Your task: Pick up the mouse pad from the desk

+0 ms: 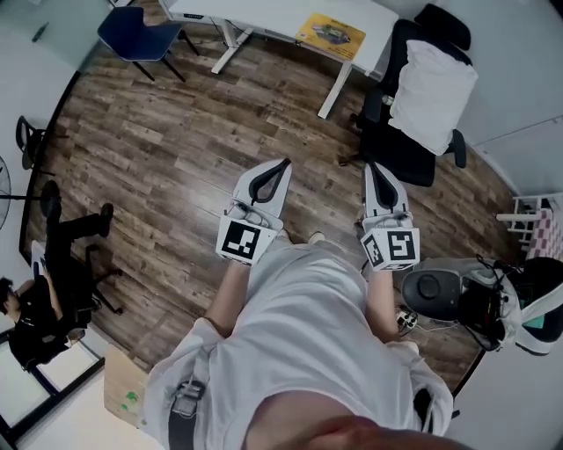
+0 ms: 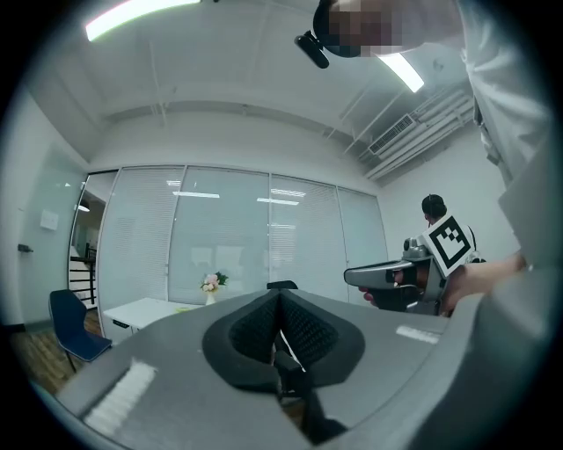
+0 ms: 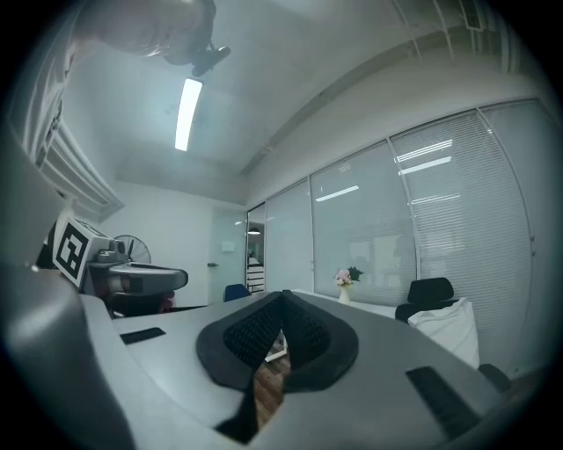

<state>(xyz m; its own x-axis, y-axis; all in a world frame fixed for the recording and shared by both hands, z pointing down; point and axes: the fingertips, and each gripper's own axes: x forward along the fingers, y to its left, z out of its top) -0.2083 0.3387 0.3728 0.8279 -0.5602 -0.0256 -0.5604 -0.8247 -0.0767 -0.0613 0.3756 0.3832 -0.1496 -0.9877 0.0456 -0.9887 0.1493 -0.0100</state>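
Observation:
A yellow printed mouse pad (image 1: 330,33) lies flat on the white desk (image 1: 264,13) at the top of the head view, far from both grippers. The person holds my left gripper (image 1: 280,167) and right gripper (image 1: 373,169) level in front of the body, over the wooden floor, pointing toward the desk. Both are shut with nothing between the jaws. In the left gripper view the dark pads (image 2: 280,299) meet in a closed seam, and the right gripper's (image 3: 283,297) own view shows the same. The mouse pad is not visible in either gripper view.
A black office chair with a white cushion (image 1: 431,88) stands at the desk's right end, and a blue chair (image 1: 136,31) at its left. A grey round device with cables (image 1: 433,290) sits on the floor at the right. A flower vase (image 2: 211,283) stands on the desk.

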